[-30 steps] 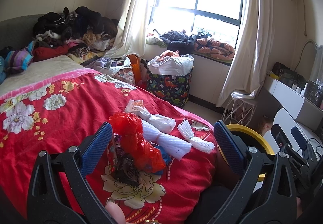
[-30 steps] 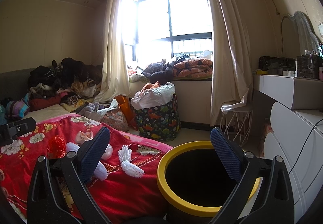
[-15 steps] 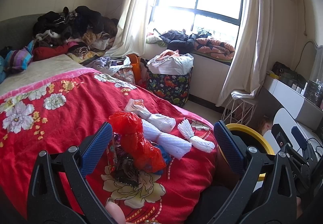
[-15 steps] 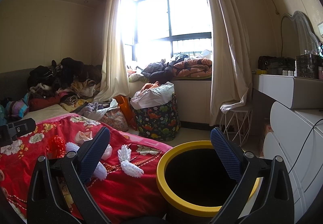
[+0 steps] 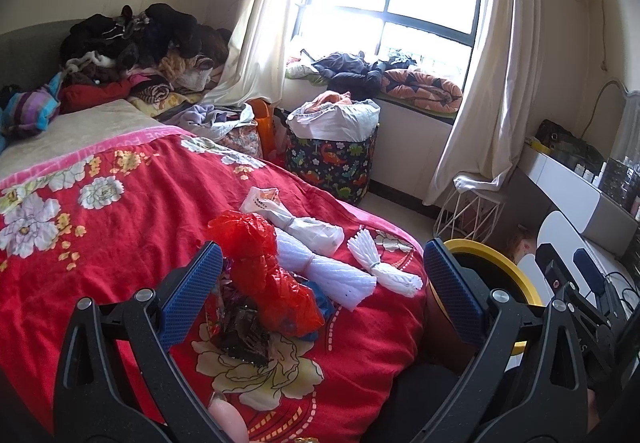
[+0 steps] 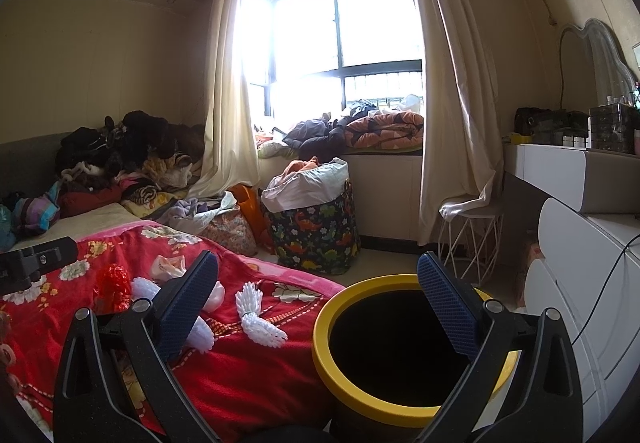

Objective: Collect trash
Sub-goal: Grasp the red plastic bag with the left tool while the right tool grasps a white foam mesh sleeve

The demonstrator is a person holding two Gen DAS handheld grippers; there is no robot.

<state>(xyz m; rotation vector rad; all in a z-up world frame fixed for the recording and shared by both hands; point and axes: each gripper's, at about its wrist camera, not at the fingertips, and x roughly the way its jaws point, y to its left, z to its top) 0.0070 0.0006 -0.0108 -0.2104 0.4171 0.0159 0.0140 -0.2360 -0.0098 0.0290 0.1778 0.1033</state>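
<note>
The trash lies in a loose cluster on the red flowered bedspread (image 5: 120, 243) near the bed's right edge: a crumpled red plastic bag (image 5: 264, 275) on dark wrappers (image 5: 240, 327), two tied white bags (image 5: 320, 271) beside it, and a small white tied bundle (image 5: 384, 271) nearest the edge. Just right of the bed stands a bin with a yellow rim (image 6: 340, 375), set close, I judge, so each piece needs only a short carry. The left hand-held gripper (image 5: 316, 299) hangs over the pile with its jaws wide and nothing between them, lined up on the red bag, which looks like the first pick. The right hand-held gripper (image 6: 316, 307) is equally wide and empty, above the bin's near side. The left view shows the wrappers under the red bag; the right view hides them but looks into the bin's dark mouth, where no contents can be made out.
</note>
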